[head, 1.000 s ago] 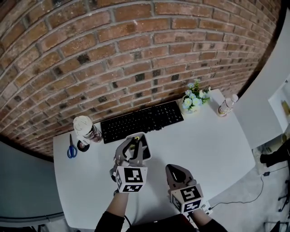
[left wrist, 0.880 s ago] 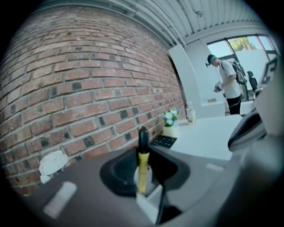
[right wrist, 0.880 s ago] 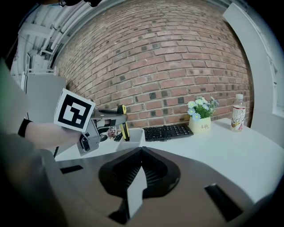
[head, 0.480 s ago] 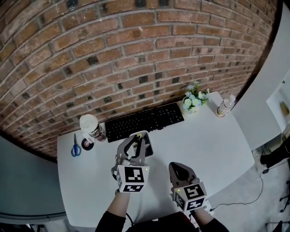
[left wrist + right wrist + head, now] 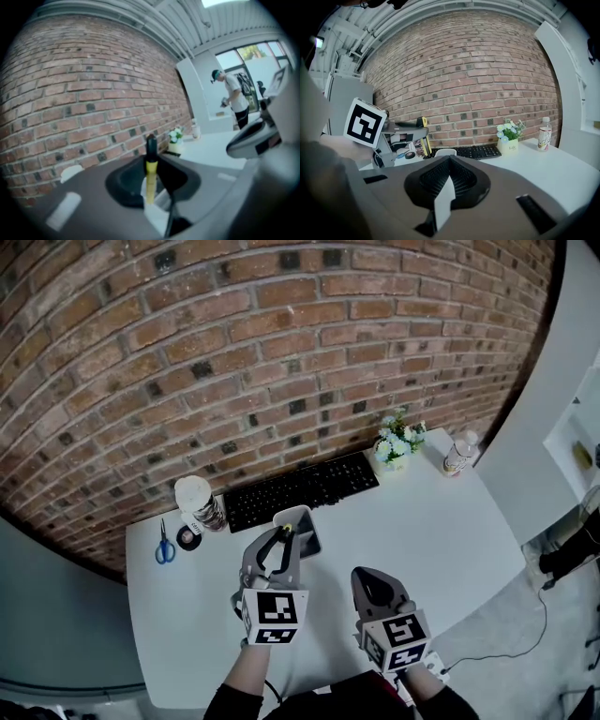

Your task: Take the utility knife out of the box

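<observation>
Left tongs: closed on the utility knife, which is gripped crosswise at mid-body. The knife's long axis stands upright, black end up. Its body is slim, smooth yellow plastic. In the head view the knife sits at the centre of the frame, over the near edge of the box, a small pale open-topped tray with a dark interior. Whether the lower end is clear of the box cannot be told.

Right tongs: ribbed black pads together, nothing between them, at lower centre right.

Smooth white table. Behind the box lies a black keyboard. At upper right, against the red brick wall, are a white flower pot lettered "Life" and a clear bottle. At left lie blue-handled scissors.
</observation>
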`<state>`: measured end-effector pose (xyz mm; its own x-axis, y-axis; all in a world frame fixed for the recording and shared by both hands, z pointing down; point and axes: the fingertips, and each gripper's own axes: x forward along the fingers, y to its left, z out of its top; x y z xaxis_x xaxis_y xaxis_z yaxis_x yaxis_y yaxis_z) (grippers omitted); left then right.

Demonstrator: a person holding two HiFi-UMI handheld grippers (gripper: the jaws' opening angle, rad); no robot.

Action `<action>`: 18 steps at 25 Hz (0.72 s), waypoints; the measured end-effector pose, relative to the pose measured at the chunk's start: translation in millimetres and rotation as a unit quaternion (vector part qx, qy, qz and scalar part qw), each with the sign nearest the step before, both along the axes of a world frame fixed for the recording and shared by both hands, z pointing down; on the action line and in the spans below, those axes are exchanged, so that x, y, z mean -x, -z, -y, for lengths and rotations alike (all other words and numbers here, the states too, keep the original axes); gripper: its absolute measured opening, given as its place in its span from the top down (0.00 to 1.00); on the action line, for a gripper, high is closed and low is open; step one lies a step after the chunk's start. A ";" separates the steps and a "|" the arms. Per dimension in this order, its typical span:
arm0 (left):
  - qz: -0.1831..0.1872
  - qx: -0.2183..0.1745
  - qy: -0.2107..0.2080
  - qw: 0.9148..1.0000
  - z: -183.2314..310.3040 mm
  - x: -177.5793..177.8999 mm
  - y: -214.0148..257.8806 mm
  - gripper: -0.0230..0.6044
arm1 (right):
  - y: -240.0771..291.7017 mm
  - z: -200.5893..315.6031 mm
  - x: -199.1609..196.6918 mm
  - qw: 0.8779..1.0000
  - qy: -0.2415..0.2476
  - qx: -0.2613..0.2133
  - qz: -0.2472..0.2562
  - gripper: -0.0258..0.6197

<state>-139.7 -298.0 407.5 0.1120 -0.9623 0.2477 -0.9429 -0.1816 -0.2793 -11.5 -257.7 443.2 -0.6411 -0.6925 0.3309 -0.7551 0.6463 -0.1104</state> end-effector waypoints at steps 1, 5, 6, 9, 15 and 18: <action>-0.001 -0.001 -0.001 1.000 -3.9 0.2 -0.1 0.84 | 1.7 -1.8 0.5 1.000 -0.001 -0.004 0.001 0.95; -0.005 -0.003 -0.002 1.000 -20.6 1.6 0.4 0.84 | 7.1 -11.8 1.9 1.000 -0.004 -0.012 0.002 0.95; -0.006 -0.003 -0.001 1.000 -25.1 1.9 0.7 0.84 | 8.2 -14.8 2.3 1.000 -0.004 -0.014 0.002 0.95; -0.010 -0.003 0.000 1.000 -37.7 3.6 2.2 0.84 | 11.1 -22.8 4.6 1.000 -0.005 -0.018 0.002 0.95; -0.022 -0.001 0.003 1.000 -63.0 6.6 2.3 0.84 | 15.9 -41.3 9.2 1.000 -0.004 -0.016 0.004 0.95; -0.028 0.001 0.004 1.000 -75.9 7.4 2.4 0.84 | 18.3 -51.1 9.7 1.000 -0.004 -0.016 0.004 0.95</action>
